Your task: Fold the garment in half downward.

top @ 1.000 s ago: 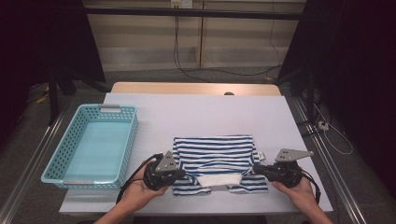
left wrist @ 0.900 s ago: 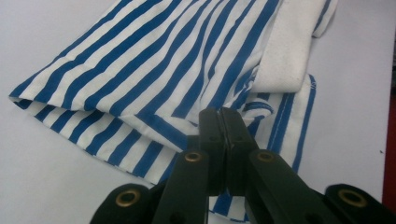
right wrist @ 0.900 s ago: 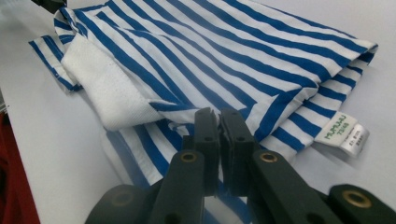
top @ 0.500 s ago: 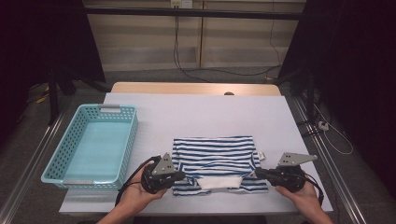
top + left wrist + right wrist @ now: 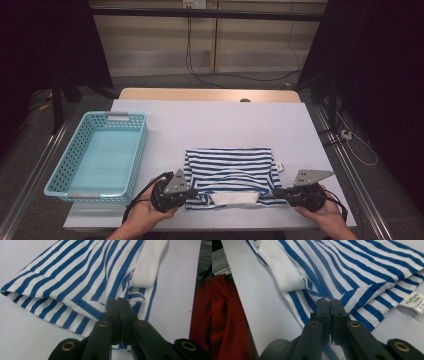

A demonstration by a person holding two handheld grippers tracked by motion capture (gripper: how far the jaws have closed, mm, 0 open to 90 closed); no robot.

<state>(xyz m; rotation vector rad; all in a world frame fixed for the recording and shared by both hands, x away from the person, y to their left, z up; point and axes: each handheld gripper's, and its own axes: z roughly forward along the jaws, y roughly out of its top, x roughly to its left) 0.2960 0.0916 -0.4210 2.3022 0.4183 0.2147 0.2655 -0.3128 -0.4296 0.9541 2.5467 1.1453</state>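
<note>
Both claws clenched on the striped shirt (image 5: 231, 172), lower centre of frame on the table (image 5: 215, 120): left claw (image 5: 192, 191) on its left hem, right claw (image 5: 277, 191) on the right. Risk: thin pinches, uneven pull slips fabric, fold skews.

A light blue plastic basket (image 5: 97, 155) with perforated walls stands on the left part of the white table (image 5: 215, 120), its long side running from near to far. Beyond the table's far edge lies a strip of pale wood (image 5: 207, 94). Black cables (image 5: 192, 55) hang down the far wall, and a white cable (image 5: 361, 150) lies on the grey floor at right.
</note>
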